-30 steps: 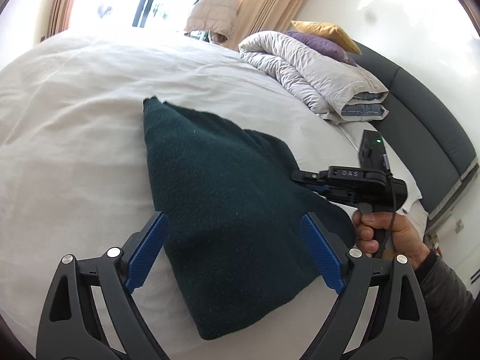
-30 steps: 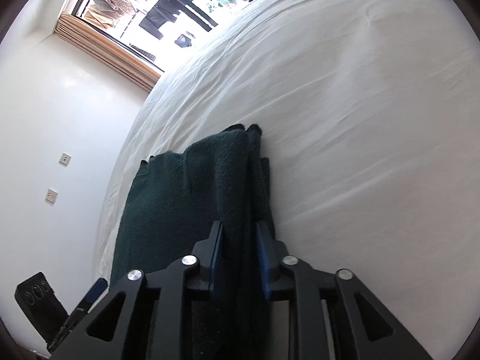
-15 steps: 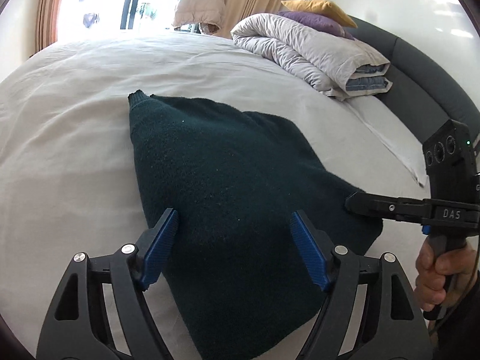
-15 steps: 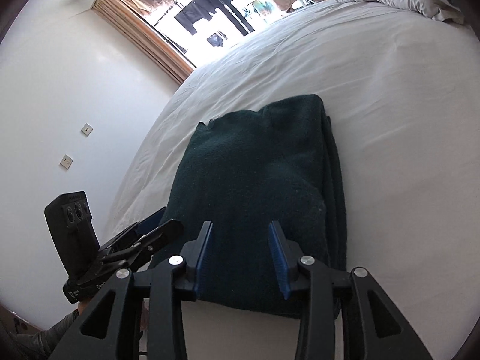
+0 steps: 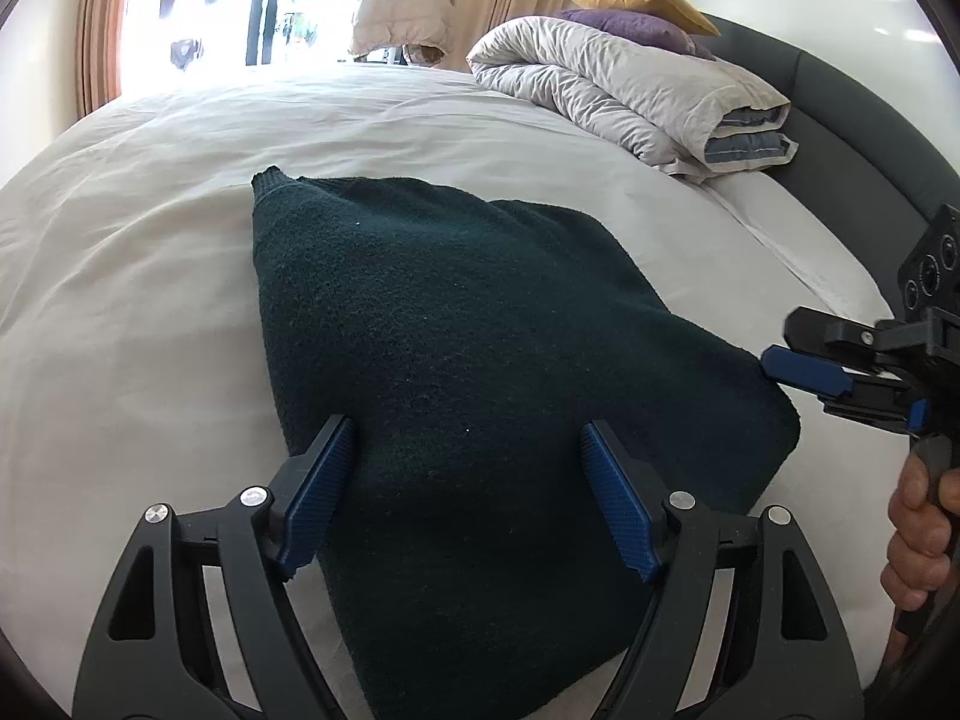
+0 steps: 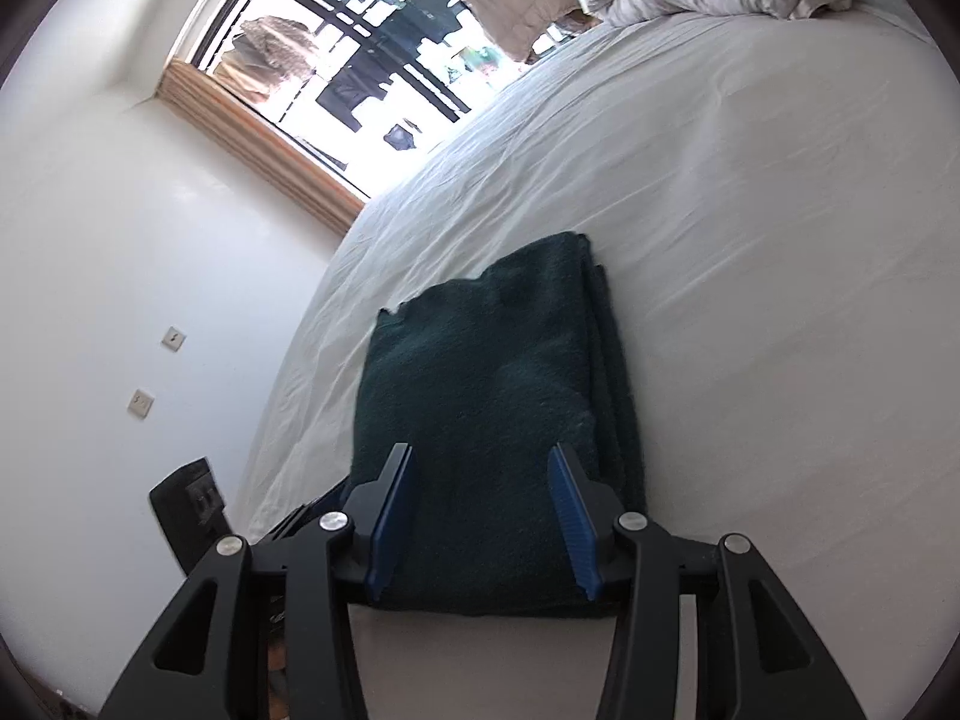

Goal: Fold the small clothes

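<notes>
Dark green sweater (image 5: 480,360) lies folded flat on the white bed sheet (image 5: 150,240), near the edge of the bed on the person's side. In the left wrist view the left gripper (image 5: 468,480) hovers over the near part of the sweater, and the knit fills the gap between the 2 blue pads (image 5: 318,492), but the pads do not press on it; the jaws are released and hold nothing. In the right wrist view the right gripper (image 6: 480,516) stands at the near short edge of the sweater, with the folded layers (image 6: 612,372) showing along the right side. Its jaws are parted, the cloth seen between them but not squeezed. In the left wrist view the right gripper (image 5: 807,369) is just beside the right corner of the sweater, apart from it, and a hand (image 5: 918,540) holds its handle.

Compared with 1 second ago, the right gripper no longer pinches the cloth: then its pads were clenched on a raised fold, now the sweater lies flat and the jaws have just been opening. The left jaws have closed a little from their wider stance, and they now sit lower over the sweater. A folded duvet (image 5: 630,90) with 2 pillows (image 5: 636,0) rests at the head of the bed, well apart.
</notes>
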{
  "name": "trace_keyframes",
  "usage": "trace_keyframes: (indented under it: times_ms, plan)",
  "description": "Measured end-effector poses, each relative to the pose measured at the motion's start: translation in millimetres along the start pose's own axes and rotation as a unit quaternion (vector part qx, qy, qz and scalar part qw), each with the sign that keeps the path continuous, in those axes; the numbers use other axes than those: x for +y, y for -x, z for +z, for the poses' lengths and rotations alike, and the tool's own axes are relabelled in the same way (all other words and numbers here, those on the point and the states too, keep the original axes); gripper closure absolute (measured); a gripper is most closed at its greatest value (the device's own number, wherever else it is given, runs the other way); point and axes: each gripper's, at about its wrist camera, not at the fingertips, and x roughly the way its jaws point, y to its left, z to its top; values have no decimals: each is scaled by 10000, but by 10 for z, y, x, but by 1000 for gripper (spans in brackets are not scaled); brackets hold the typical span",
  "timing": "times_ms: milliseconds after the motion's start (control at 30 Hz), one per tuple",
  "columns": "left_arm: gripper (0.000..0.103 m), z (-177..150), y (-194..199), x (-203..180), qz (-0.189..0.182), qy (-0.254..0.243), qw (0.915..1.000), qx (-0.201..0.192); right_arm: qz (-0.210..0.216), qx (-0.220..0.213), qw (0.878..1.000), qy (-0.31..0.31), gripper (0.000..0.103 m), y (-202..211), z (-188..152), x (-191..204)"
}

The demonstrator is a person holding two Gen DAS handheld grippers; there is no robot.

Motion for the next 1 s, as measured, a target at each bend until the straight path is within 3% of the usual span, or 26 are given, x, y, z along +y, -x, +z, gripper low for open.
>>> trace_keyframes:
  times_ms: [67, 133, 200, 267, 300, 433, 533, 767, 867, 1000]
  plan:
    - [28, -13, -9, -9, -1, -83, 10000, 17, -290, -125, 9995, -64, 52, 40, 49, -84]
    - [28, -31, -17, -32, 42, -117, 9999, 3, -871, -95, 9961, 102, 45, -4, 74, -113]
    - [28, -47, -36, -78, 130, -211, 9997, -13, -861, 126, 9959, 231, 45, -98, 41, -120]
    - [28, -66, -55, -111, 202, -314, 9993, -11, -1022, 373, 9928, 492, 57, -214, -29, -105]
    - [28, -78, -52, -108, 211, -339, 9992, -11, -1211, 517, 9893, 635, 74, -289, -75, -102]
    - [28, -84, -50, -77, 120, -317, 9994, -22, -1278, 419, 9883, 719, 88, -289, -186, -177]
    - [28, -89, -56, -94, 137, -383, 9992, -20, -1379, 394, 9866, 771, 91, -243, -221, -243]
    - [28, -100, -65, -70, 141, -486, 9987, -24, -1264, 218, 9905, 498, 92, -206, -310, -440]
    - [28, -98, -3, 6, 16, -373, 9993, -65, -1387, 222, 9882, 608, 91, -193, -328, -336]
    - [27, 32, 167, 152, -177, -47, 9995, -276, -1713, 300, 9815, 804, 67, -46, -285, -176]
